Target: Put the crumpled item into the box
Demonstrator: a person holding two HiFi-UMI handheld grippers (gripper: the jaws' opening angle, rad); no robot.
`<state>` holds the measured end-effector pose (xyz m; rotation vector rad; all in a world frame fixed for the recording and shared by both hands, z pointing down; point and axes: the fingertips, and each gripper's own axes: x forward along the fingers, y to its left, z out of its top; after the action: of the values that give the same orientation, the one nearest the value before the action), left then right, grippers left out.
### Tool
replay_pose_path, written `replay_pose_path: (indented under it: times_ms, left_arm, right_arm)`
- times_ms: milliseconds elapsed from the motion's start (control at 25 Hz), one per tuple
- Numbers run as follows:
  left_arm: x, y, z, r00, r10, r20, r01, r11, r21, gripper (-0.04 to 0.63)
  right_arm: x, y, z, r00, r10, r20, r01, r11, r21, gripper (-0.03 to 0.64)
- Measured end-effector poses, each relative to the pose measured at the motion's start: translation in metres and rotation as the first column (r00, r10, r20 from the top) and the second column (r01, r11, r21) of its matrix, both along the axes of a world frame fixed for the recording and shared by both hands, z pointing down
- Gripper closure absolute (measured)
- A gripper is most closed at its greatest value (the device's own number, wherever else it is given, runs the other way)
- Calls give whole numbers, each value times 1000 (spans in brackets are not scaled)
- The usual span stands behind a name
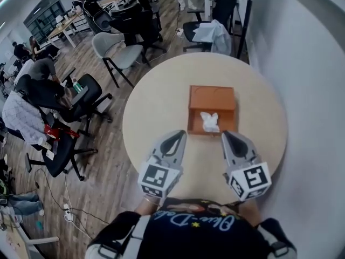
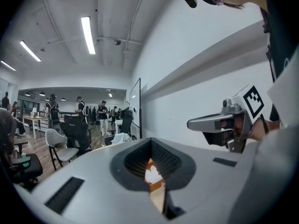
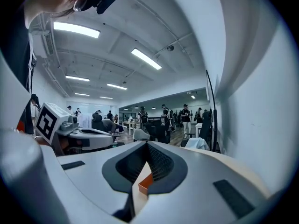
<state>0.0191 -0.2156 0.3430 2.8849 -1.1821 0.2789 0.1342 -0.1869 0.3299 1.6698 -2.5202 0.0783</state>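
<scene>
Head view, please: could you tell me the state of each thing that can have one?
Shallow orange box: open-topped, upright.
Crumpled white paper: lying inside the box.
Left claw: shut, holding nothing.
Right claw: shut, holding nothing.

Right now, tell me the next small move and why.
Probably just draw both away from the table: the crumpled paper already lies inside the orange box, and the left hand-held gripper and right hand-held gripper are both shut, empty and short of it.
</scene>
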Motion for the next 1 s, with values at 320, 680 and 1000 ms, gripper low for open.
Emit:
replay_pose_path:
  times_ms: [320, 680, 1000]
  left_arm:
    - [2, 5, -3, 1000, 3, -16, -3, 1000, -5, 607]
    - [-5, 6, -2, 1000, -19, -19, 19, 1000, -5, 607]
    - [-10, 7, -5, 999, -32, -17, 32, 999, -7, 607]
  right_arm:
    - [-3, 10, -12, 999, -20, 26, 19, 1000, 19, 618]
    - [-16, 11, -13, 998, -68, 8, 68, 998, 20, 618]
    - [-21, 10, -10, 996, -84, 10, 84, 996, 2, 618]
